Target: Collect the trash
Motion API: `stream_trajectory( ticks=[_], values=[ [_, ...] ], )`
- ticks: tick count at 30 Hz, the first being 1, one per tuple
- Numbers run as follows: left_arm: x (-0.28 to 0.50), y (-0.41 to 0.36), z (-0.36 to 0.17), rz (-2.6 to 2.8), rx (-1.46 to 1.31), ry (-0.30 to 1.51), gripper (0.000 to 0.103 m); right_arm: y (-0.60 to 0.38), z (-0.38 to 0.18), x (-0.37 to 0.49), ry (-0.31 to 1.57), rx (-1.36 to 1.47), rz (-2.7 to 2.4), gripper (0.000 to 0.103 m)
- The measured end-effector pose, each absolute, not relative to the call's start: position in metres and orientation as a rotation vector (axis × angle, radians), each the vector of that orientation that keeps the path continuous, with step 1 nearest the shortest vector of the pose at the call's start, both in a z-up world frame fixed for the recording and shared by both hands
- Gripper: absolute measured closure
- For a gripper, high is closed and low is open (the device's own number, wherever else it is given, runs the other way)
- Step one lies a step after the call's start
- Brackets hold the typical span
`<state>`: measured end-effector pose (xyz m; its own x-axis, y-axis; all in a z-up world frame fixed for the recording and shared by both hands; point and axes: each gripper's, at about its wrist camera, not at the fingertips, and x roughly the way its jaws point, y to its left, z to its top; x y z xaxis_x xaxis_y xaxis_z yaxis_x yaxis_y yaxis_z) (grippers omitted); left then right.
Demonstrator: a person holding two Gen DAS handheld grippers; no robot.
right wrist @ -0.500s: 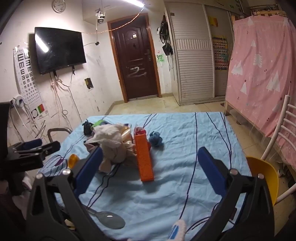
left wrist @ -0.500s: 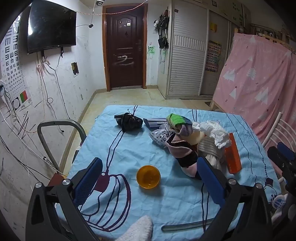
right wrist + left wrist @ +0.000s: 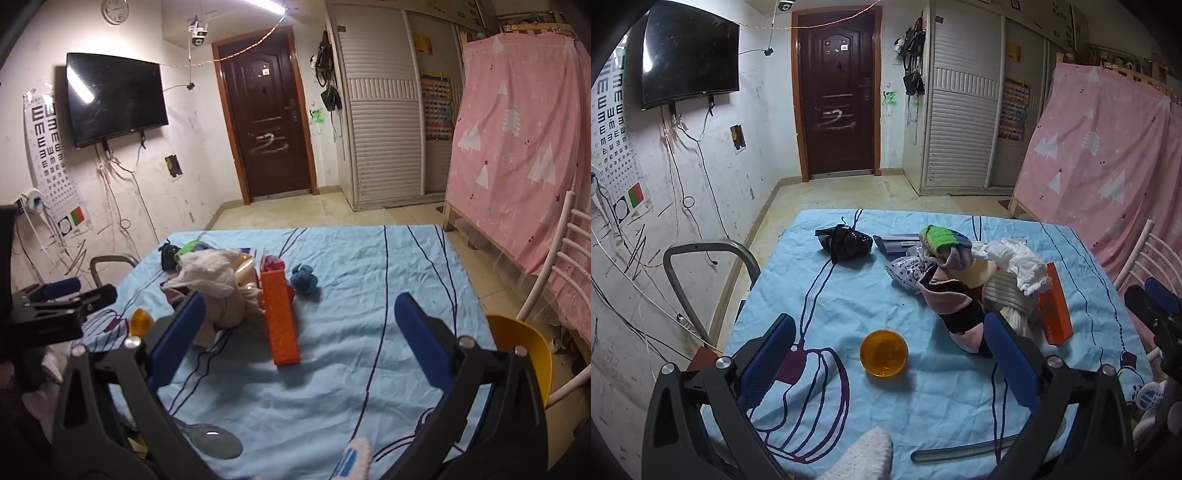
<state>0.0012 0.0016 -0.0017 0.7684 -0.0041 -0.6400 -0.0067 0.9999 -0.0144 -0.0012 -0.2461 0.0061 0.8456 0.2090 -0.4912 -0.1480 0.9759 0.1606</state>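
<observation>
Both grippers hang above the near edge of the bench, which wears a wrinkled light-blue cloth with dark line drawings. The left gripper has its blue-padded fingers wide apart, holding nothing, a round orange bowl on the cloth between them. The right gripper is likewise spread and empty, a long orange box lying lengthwise between its fingers. The trash, a soft heap of crumpled white paper, socks and wrappers, sits at one o'clock from the bowl, just beside the box.
</observation>
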Motion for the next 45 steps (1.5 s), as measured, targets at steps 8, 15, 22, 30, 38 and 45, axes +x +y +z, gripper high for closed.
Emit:
stream_trajectory(
  ticks=[8, 15, 22, 30, 38, 45],
  values=[
    [0.0018, -0.0052, -0.0006, 0.005, -0.003, 0.698, 0.01, -0.2482, 0.0073, -0.0038, 0.537, 0.114, 0.178, 0.005],
    [0.0044, -0.0052, -0.0003, 0.009, 0.004, 0.704, 0.01, -0.2487, 0.0063, 0.0022, 0.546, 0.107, 0.172, 0.005],
    [0.0053, -0.0064, 0.001, 0.004, 0.01, 0.7, 0.01, -0.248, 0.0052, 0.0036, 0.545, 0.104, 0.169, 0.005],
    [0.0044, -0.0077, 0.0021, 0.004, 0.015, 0.697, 0.01, -0.2491, 0.0057, 0.004, 0.537, 0.1, 0.162, 0.005],
    [0.0041, -0.009, 0.0029, 0.003, 0.019, 0.698, 0.01, -0.2488, 0.0065, 0.0034, 0.537, 0.097, 0.161, 0.005],
    [0.0039, -0.0099, 0.0026, 0.003, 0.02, 0.699, 0.01, -0.2496, 0.0067, 0.0031, 0.53, 0.096, 0.16, 0.005]
  ],
)
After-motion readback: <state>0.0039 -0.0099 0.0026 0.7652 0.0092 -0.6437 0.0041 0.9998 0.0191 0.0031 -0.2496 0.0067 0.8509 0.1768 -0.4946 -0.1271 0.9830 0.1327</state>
